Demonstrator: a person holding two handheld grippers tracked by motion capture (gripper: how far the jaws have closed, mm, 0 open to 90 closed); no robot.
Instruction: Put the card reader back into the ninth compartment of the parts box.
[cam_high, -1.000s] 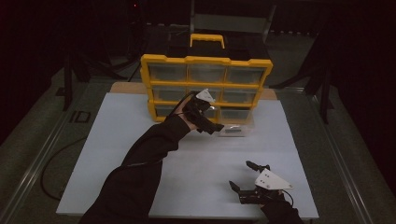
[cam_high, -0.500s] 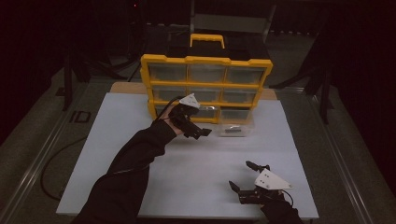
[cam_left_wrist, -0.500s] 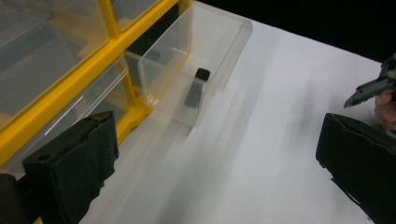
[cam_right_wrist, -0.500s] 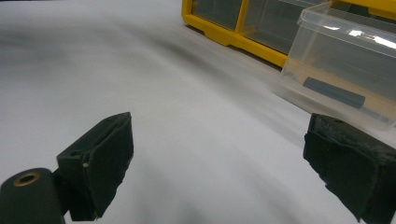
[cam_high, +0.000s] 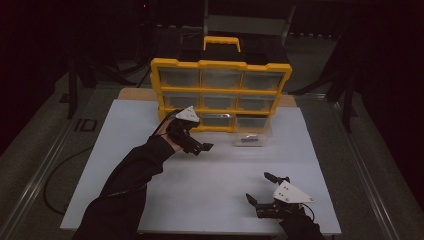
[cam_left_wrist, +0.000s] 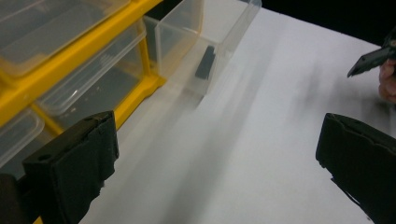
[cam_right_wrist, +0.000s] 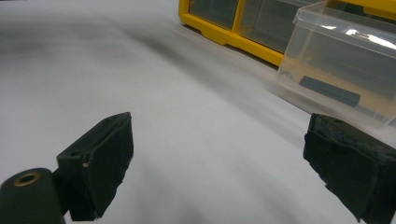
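Near the back of the white bench (cam_high: 150, 165) stands a yellow organizer cabinet (cam_high: 220, 92) with three rows of clear drawers and a yellow carrying handle (cam_high: 221, 42) on top. One drawer of the bottom row, the clear drawer (cam_high: 252, 136) at the right, is pulled far out, so that it rests on the bench in front of the cabinet. I think it is left out like this so that its content can be reached from above. Inside it lies a small dark part (cam_high: 247, 140), flat on the drawer floor; in the right gripper view the same part (cam_right_wrist: 329, 91) looks like a short dark bar near the front wall.

The left hand-held gripper (cam_high: 200, 147) hangs above the bench just in front of the bottom row, to the left of the pulled-out drawer, with its jaws spread wide and nothing between them. It points toward the drawer, apparently ready to deal with the drawer or the part. The right hand-held gripper (cam_high: 262, 192) rests low near the front edge of the bench, well apart from the cabinet, also released and empty; it seems to wait for its turn.

I can read no brand, label or writing on the cabinet, the drawers or the grippers; the room is dim and the drawer fronts look plain.
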